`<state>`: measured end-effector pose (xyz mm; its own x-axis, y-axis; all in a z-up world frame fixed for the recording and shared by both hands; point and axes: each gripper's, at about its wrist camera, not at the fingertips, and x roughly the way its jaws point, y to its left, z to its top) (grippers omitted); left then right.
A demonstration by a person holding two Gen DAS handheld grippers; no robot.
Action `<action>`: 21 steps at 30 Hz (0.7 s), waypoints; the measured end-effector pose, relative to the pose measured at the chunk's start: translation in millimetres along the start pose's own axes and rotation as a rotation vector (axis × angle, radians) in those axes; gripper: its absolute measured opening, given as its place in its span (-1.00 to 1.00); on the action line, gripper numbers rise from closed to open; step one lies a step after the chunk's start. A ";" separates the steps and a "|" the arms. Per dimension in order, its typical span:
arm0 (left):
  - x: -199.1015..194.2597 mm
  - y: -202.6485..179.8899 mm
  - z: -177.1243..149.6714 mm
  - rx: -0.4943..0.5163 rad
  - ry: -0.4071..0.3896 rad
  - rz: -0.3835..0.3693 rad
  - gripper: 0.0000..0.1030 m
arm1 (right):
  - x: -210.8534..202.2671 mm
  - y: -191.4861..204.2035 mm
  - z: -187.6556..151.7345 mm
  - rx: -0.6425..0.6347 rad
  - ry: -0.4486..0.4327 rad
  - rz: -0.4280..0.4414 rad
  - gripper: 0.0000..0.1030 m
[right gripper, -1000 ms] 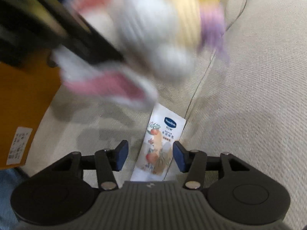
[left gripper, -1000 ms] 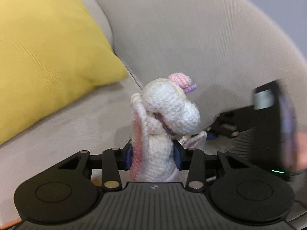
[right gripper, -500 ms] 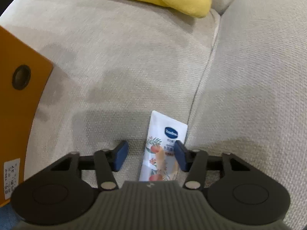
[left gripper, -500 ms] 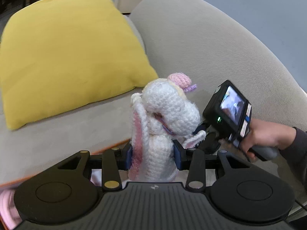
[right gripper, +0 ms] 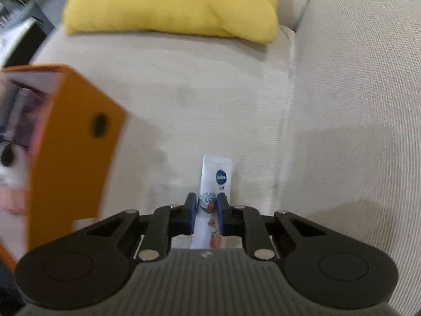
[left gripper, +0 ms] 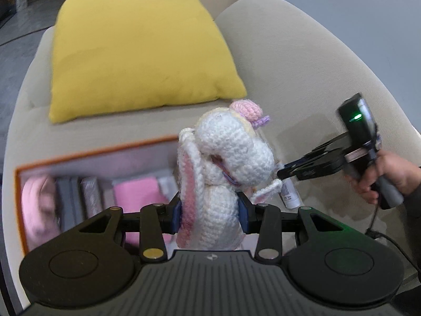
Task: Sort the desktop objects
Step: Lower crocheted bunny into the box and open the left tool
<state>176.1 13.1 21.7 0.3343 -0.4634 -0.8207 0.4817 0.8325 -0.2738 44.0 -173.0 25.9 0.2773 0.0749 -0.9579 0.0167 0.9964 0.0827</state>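
Sorting is partly done: the orange box (left gripper: pixel 18 197) at nine o'clock already holds items, the left gripper (left gripper: pixel 210 214) grasps the crochet toy (left gripper: pixel 223 173) above it, while the right gripper (right gripper: pixel 206 214) jaws are closing on the tube (right gripper: pixel 217 179) on the sofa (right gripper: pixel 342 105).

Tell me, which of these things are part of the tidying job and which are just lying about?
Part of the job:
- crochet toy, held by the left gripper
- cream tube, the right gripper jaws closing on it
- orange box

Just lying about:
- yellow cushion
- sofa
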 end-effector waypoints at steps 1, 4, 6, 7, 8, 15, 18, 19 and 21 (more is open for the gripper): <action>-2.6 2.8 -5.8 -0.012 0.003 0.005 -0.08 | -5.5 2.4 -2.9 0.010 -0.012 0.027 -0.68; -10.0 13.3 -23.5 -0.056 0.016 0.023 -0.08 | -11.1 11.5 -5.5 0.030 -0.046 0.086 -0.69; -13.4 19.3 -35.3 -0.085 0.021 0.032 -0.08 | -10.3 17.1 -13.4 0.029 -0.066 0.092 -0.70; -15.2 23.2 -41.8 -0.102 0.021 0.037 -0.08 | -10.7 19.2 -18.8 0.031 -0.069 0.096 -0.70; -17.9 31.5 -43.9 -0.118 0.022 0.040 -0.08 | -6.9 18.4 -22.1 0.034 -0.070 0.098 -0.70; -35.7 52.3 -69.3 -0.214 0.015 0.044 -0.08 | -4.8 23.4 -45.8 0.038 -0.101 0.076 -0.69; -29.4 45.8 -74.8 -0.226 0.024 0.008 -0.08 | -7.9 30.8 -53.9 0.035 -0.101 0.083 -0.69; -24.0 44.3 -75.2 -0.231 0.032 0.012 -0.08 | -8.5 33.9 -56.1 0.030 -0.101 0.079 -0.69; -13.3 43.0 -75.8 -0.240 0.060 0.040 -0.08 | -10.7 39.5 -59.4 0.019 -0.107 0.060 -0.68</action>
<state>130.9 78.1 -17.2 0.2976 -0.4155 -0.8595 0.2605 0.9015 -0.3456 -15.3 -132.2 23.2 0.3793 0.1286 -0.9163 0.0149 0.9893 0.1450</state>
